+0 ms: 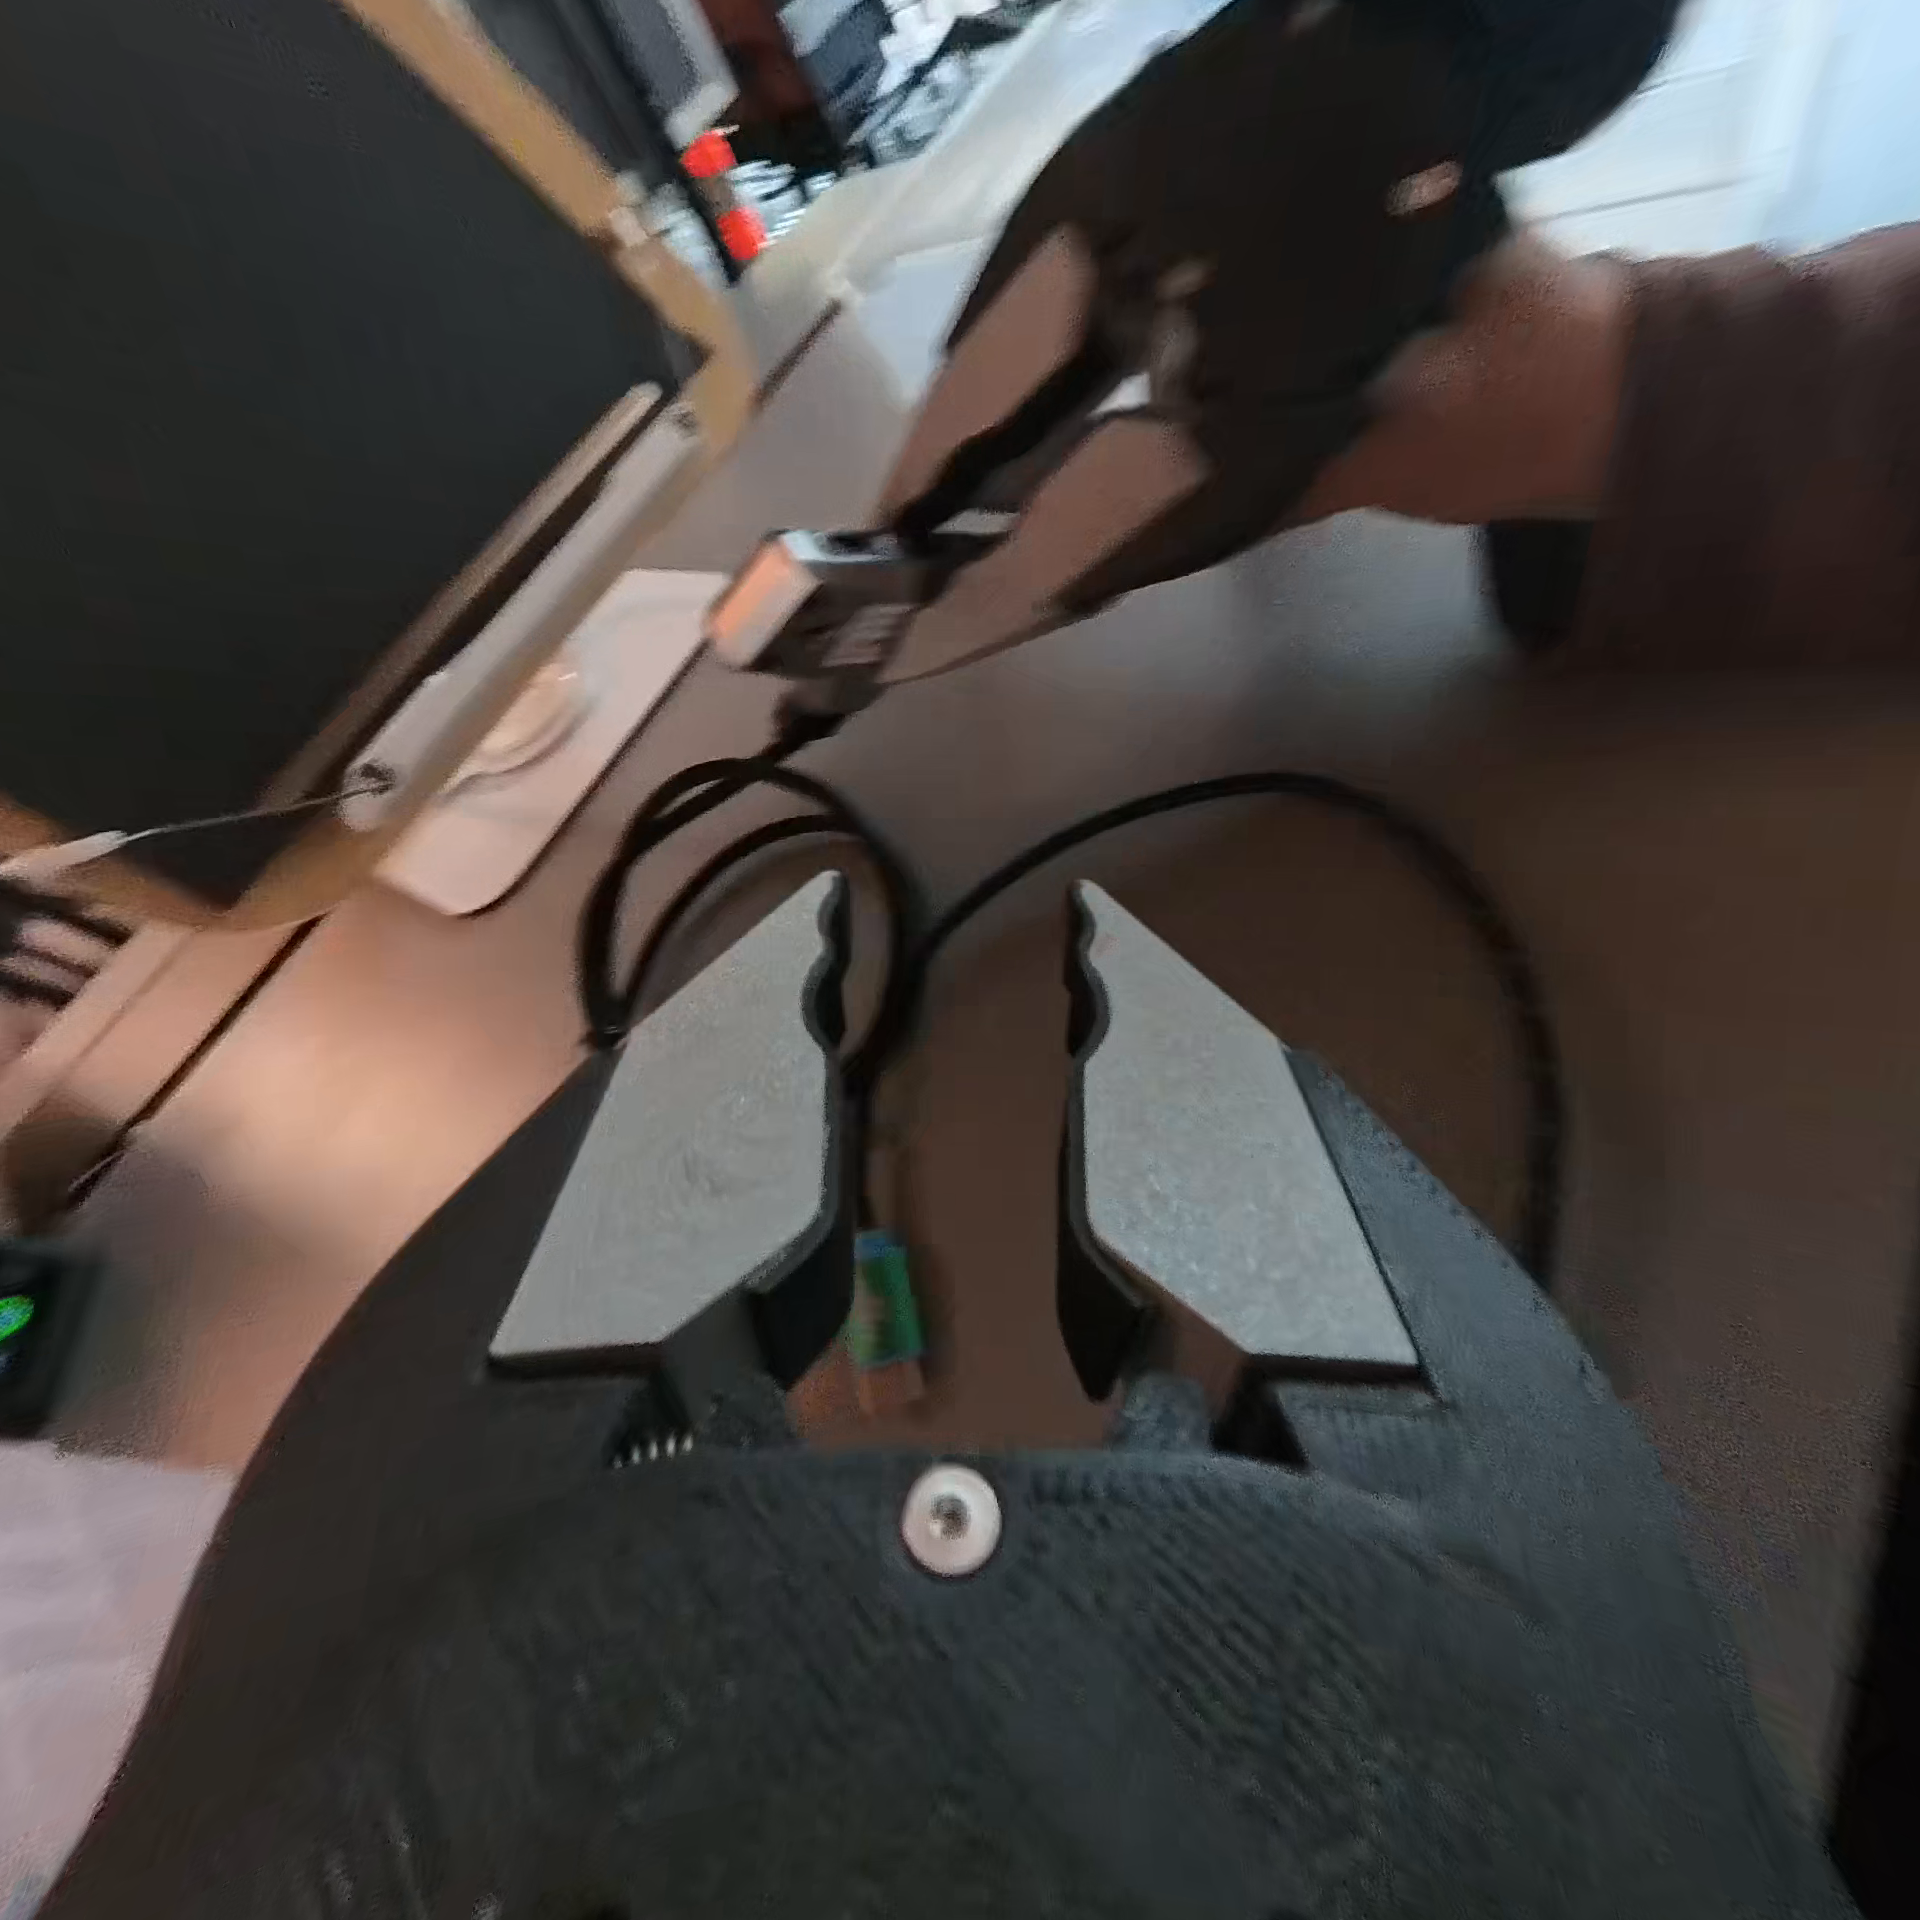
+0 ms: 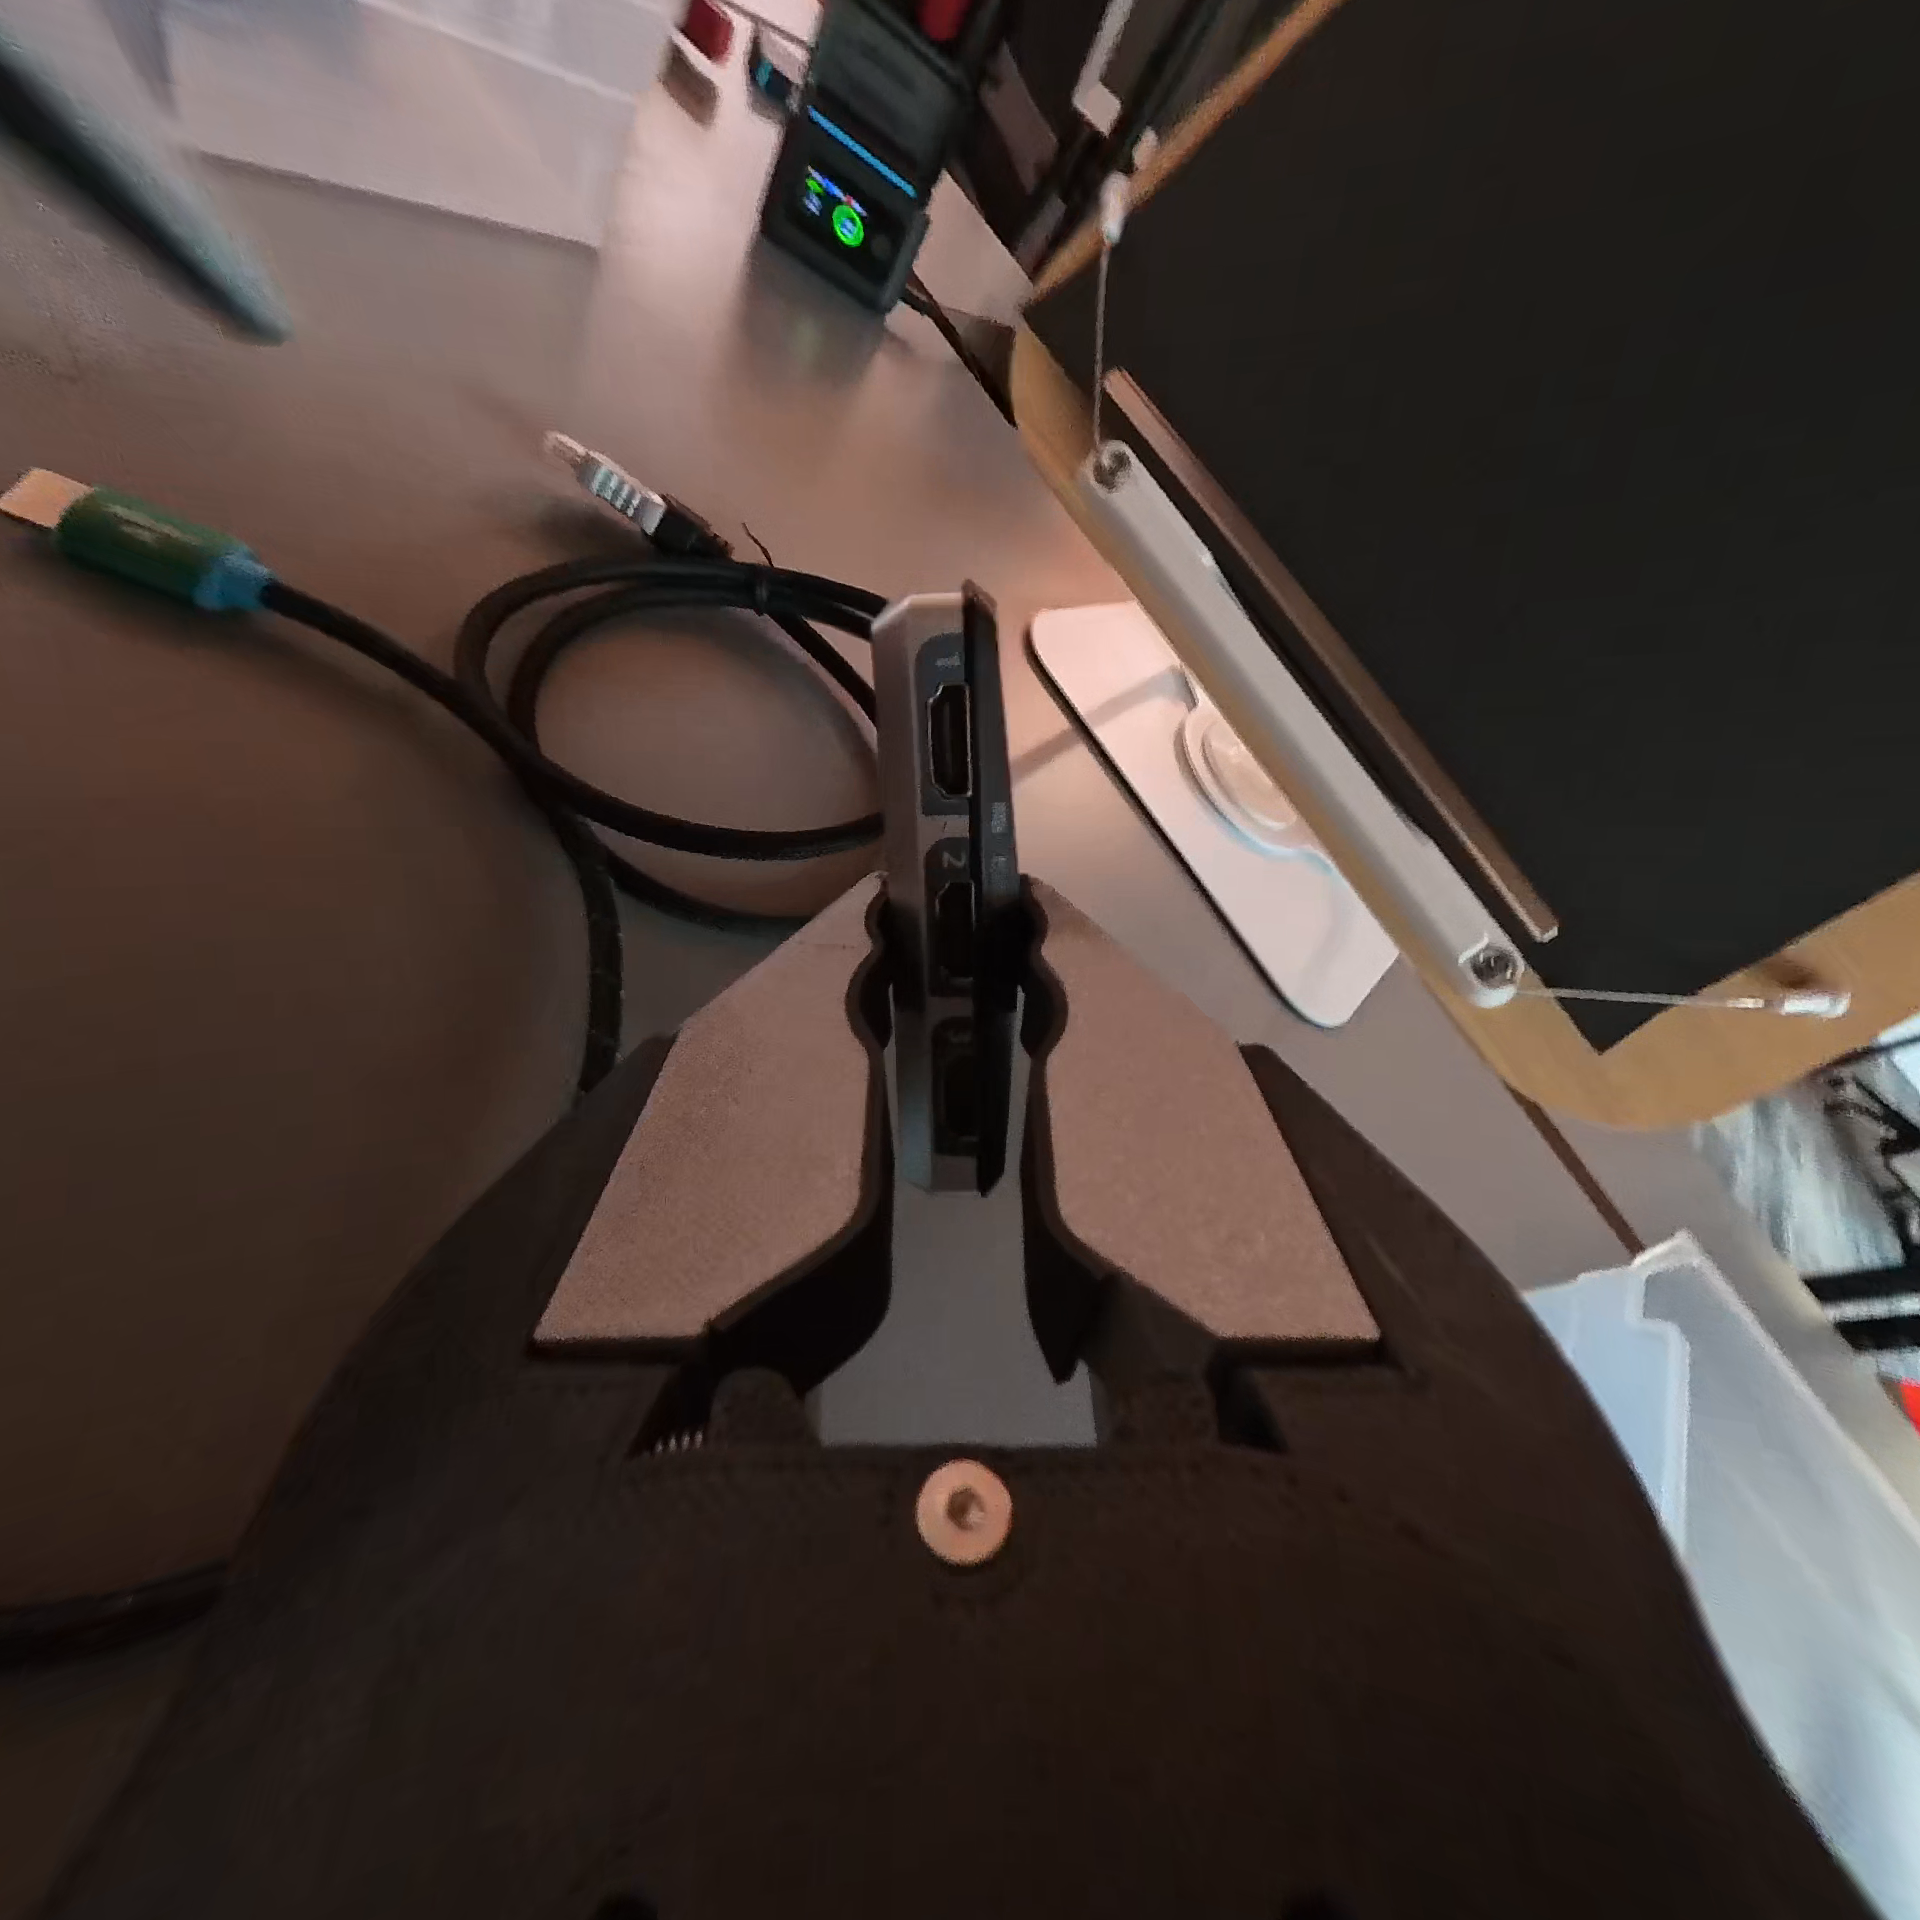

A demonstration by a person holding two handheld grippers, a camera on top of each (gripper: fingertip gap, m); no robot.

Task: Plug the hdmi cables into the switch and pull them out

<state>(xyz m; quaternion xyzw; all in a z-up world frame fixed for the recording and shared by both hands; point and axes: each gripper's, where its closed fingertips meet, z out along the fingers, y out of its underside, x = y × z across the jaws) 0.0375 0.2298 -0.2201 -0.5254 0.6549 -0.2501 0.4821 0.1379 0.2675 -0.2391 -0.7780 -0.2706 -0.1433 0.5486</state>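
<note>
switch (image 2: 940, 831) clamped edge-on, cables (image 2: 582, 790) beside

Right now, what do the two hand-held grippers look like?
Both look alike. The left hand-held gripper has a black, rough-textured plastic body, two flat grey fingers tapering to points with wavy black inner edges, and a round silver screw in the middle. The right hand-held gripper has the same black body, pointed fingers and screw. The person holding it wears a dark brown sleeve.
</note>
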